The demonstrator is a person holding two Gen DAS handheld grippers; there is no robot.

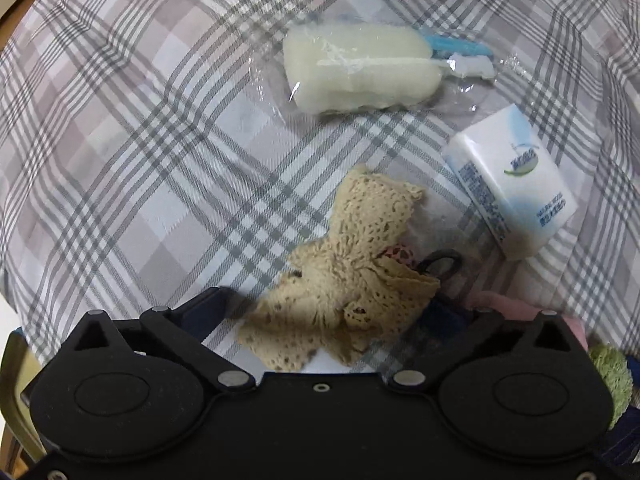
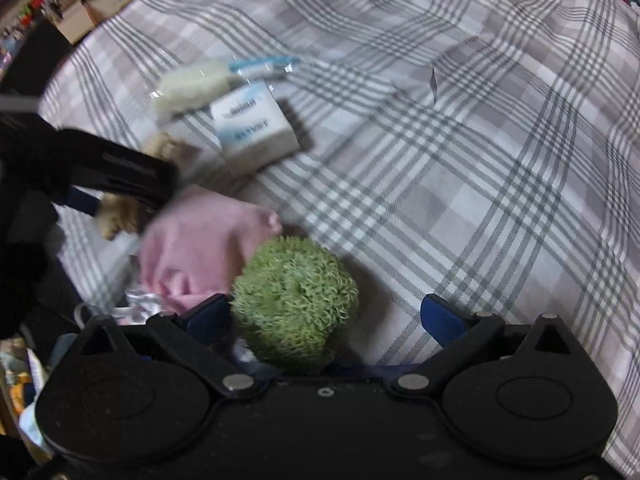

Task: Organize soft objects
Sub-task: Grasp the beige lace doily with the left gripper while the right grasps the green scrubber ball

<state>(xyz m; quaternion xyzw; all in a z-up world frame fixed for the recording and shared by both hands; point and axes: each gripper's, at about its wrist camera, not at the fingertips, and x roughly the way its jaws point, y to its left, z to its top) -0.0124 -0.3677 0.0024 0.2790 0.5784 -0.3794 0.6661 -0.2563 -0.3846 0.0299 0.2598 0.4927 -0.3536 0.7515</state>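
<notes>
Your left gripper (image 1: 340, 312) points steeply down, jaws spread over the lace (image 1: 344, 280); right gripper (image 2: 332, 320), jaws spread, beside the lace, around the green puff (image 2: 296, 304).

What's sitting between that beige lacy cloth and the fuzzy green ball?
A pink cloth lies between the beige lace cloth and the green ball, touching the ball; the right wrist view shows it best.

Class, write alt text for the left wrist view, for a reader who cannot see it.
An open left gripper points down over a crumpled beige crochet cloth lying between its fingers on a grey plaid sheet. Beyond it lie a bagged pale sponge brush and, to the right, a white tissue pack.
</notes>
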